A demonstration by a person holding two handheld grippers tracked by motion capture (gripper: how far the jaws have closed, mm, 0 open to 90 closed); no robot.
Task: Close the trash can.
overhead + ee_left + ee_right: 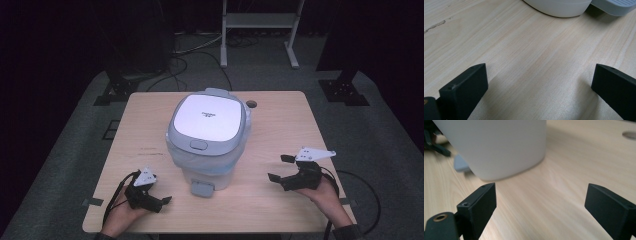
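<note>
Left tool [159,197]: held in the person's left hand [122,214] near the front left corner of the counter; its jaws are spread wide with nothing between them. In the left gripper view [536,82] bare wood lies between the two black jaws.
Right tool [280,168]: held in the person's right hand [325,192] at the front right of the counter, jaws set wide apart and empty. The grey three-cornered plate sits on top of it. In the right gripper view [540,202] only wood shows between the jaws.
Cables: a black cable [111,202] loops from the left tool over the counter's front edge; another [367,187] trails from the right tool off the right side.
Bin [207,137]: a white pedal bin with a grey-rimmed white lid, shut, stands at the middle of the counter, between the two tools and apart from both. A pale bag liner puffs out under the lid rim.
Pedal [202,188]: grey, sticking out from the bin's base toward the person; its edge shows at the top right of the left gripper view [616,6].
Counter [280,115]: light wood, with a small round hole [251,104] just behind the bin on the right.
Floor [65,150]: grey carpet, with a white metal frame [260,30] and dark stands beyond the counter.
</note>
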